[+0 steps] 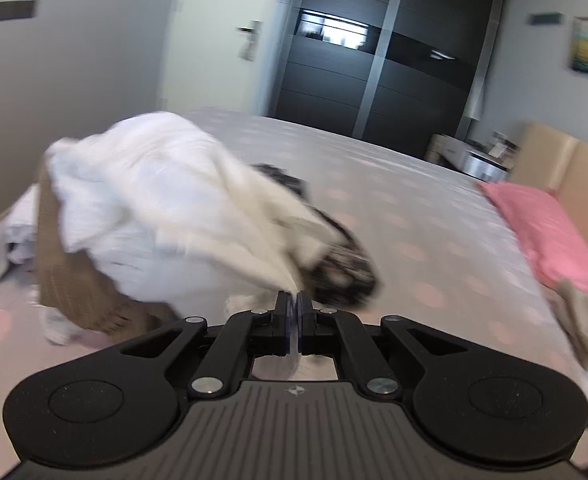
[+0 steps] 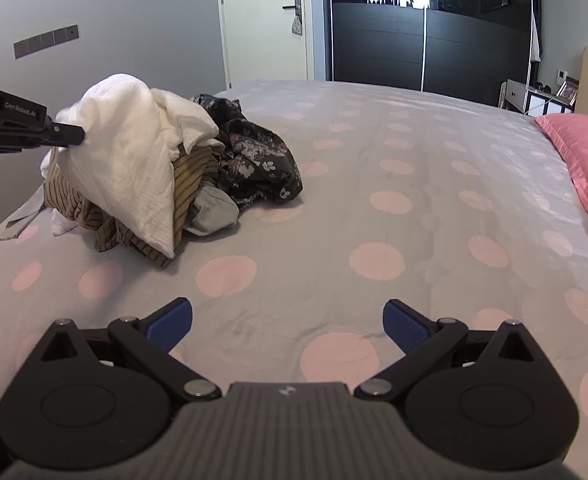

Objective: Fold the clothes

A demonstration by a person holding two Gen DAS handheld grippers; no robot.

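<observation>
White crinkled cloth, the white garment (image 2: 130,152), is clenched at one edge between the closed jaws of the left gripper (image 1: 296,300) and drapes from them over a heap of clothes just ahead of it: a striped brown garment (image 2: 190,184) underneath, a dark floral garment (image 2: 254,156) on the far side. The right gripper (image 2: 288,320) hovers released, jaws wide, over bare spotted bedspread (image 2: 374,208), the heap ahead and to its left. To do this well, I judge the left should draw the cloth clear of the pile without dragging the striped piece along, while the right takes a second edge so the garment can be spread flat on the open bedspread in front of it.
</observation>
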